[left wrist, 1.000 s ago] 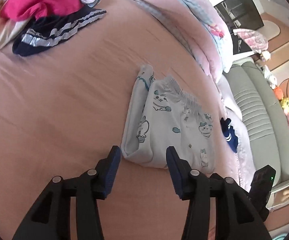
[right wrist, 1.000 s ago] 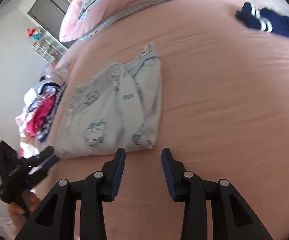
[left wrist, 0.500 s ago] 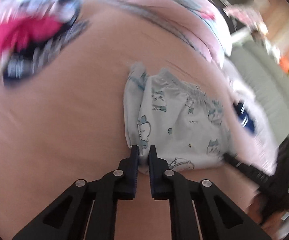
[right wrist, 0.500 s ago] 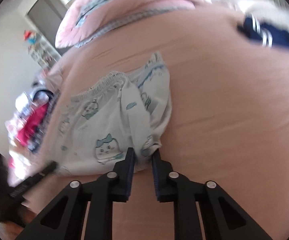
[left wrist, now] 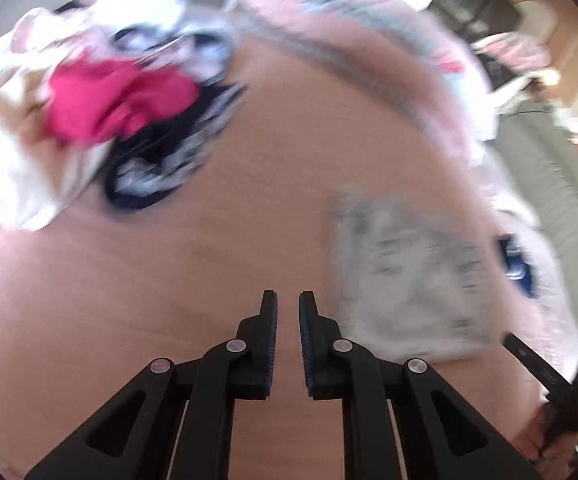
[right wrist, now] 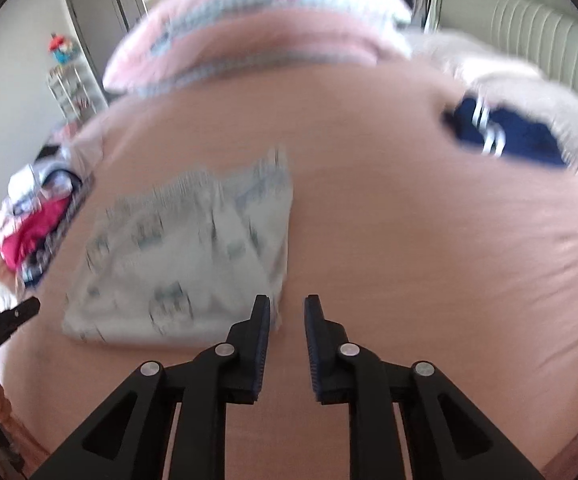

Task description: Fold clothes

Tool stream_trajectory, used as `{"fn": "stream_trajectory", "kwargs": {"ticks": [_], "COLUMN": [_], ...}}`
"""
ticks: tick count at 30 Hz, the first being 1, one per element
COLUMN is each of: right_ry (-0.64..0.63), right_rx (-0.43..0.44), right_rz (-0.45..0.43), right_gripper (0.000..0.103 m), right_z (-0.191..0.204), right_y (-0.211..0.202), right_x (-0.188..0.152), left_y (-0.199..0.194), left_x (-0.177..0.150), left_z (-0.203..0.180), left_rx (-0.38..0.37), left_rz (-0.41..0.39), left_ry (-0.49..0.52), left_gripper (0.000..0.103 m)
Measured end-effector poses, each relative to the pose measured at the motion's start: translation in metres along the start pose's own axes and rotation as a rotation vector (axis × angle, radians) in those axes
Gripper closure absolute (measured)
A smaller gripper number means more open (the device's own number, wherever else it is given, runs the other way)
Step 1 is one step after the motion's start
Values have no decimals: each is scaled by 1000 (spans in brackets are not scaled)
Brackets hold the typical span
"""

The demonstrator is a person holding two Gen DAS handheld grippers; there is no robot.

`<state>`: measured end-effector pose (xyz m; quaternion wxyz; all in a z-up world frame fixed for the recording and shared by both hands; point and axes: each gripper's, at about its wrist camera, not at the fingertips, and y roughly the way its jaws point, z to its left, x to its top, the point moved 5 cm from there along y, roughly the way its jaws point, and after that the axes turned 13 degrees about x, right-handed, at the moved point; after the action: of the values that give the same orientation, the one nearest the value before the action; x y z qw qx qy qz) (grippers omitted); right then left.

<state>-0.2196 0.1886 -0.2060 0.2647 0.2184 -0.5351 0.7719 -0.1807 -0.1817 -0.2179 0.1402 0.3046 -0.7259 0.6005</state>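
Observation:
The folded white shorts with a blue cartoon print [left wrist: 409,276] lie flat on the pink bedsheet [left wrist: 169,280], blurred by motion. My left gripper [left wrist: 288,296] hovers just left of the shorts' near corner; its jaws are opening a narrow gap with nothing between them. In the right wrist view the shorts [right wrist: 185,256] lie up and left of my right gripper [right wrist: 288,300], whose jaws are also opening and hold nothing. Its left finger overlaps the shorts' near right corner in the picture.
A pile of unfolded clothes [left wrist: 101,100], red, white and dark striped, sits at the bed's far left. A navy garment [right wrist: 509,136] lies by the grey headboard [right wrist: 549,40]. A rolled pink quilt [right wrist: 257,32] lines the far edge. The other gripper [left wrist: 549,376] shows at the right rim.
Half a second ago both grippers were pinching the near edge of the shorts. Both have since let go and lifted away, and the shorts rest on the bed.

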Motion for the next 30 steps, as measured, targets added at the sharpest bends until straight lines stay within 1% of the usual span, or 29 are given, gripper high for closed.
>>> {"fn": "stream_trajectory", "kwargs": {"ticks": [1, 2, 4, 6, 7, 8, 9, 10, 11, 12, 13, 14, 15, 16, 17, 18, 19, 21, 22, 24, 25, 27, 28, 29, 30], "right_ry": [-22, -67, -160, -208, -220, -232, -241, -230, -202, -165, -155, -152, -133, -87, -34, 6, 14, -33, -60, -83, -96, -155, -198, -233, -259], "right_rx": [7, 40, 117, 161, 157, 113, 73, 74, 95, 82, 8, -83, -141, -130, -82, -33, 3, 44, 72, 110, 130, 164, 168, 144, 98], "right_rz": [-31, -34, 16, 108, 158, 190, 218, 223, 213, 194, 188, 186, 187, 175, 163, 152, 141, 120, 119, 133, 140, 165, 184, 197, 212], "right_gripper": [86, 86, 84, 84, 84, 84, 88, 93, 93, 92, 84, 84, 84, 84, 84, 84, 83, 83, 81, 80, 80, 80, 80, 80, 80], "right_z": [5, 15, 32, 39, 35, 26, 16, 7, -1, -11, -21, -34, -47, -58, -65, -69, -67, -56, -49, -36, -29, -6, 5, 9, 8], "right_y": [-7, -6, 5, 25, 36, 43, 50, 50, 45, 36, 30, 25, 21, 16, 11, 6, 3, 0, 2, 11, 16, 26, 33, 38, 43], "right_x": [6, 13, 17, 11, 5, -1, -7, -10, -11, -11, -12, -13, -15, -15, -14, -13, -10, -4, 0, 6, 8, 8, 7, 3, -2], "left_y": [0, 2, 9, 24, 33, 39, 42, 45, 45, 43, 41, 39, 38, 35, 31, 26, 22, 12, 10, 11, 13, 19, 25, 32, 39], "left_x": [-2, -5, -13, -26, -31, -33, -32, -31, -27, -21, -16, -12, -9, -6, -2, 0, 2, 2, 1, -7, -11, -22, -26, -29, -33], "left_z": [-16, -32, -62, -83, -88, -86, -79, -73, -62, -47, -33, -19, -5, 6, 11, 11, 6, -13, -21, -42, -51, -72, -78, -79, -80], "left_rx": [-40, -67, -108, -99, -70, -40, -24, -8, 15, 46, 93, 137, 160, 148, 97, 50, 8, -57, -83, -135, -144, -150, -135, -100, -65], "left_rz": [-7, -4, 8, 44, 64, 77, 83, 88, 91, 89, 82, 74, 71, 70, 60, 41, 17, -30, -37, -30, -19, 13, 28, 43, 58], "left_ry": [45, 92, 185, 279, 323, 334, 314, 294, 255, 196, 153, 122, 89, 42, -15, -53, -62, -26, -3, 57, 87, 158, 187, 210, 233], "left_gripper": [92, 92, 92, 92, 92, 92, 92, 92, 92, 92, 92, 92, 92, 92, 92, 92, 92, 92, 92, 92, 92, 92, 92, 92, 92]}}
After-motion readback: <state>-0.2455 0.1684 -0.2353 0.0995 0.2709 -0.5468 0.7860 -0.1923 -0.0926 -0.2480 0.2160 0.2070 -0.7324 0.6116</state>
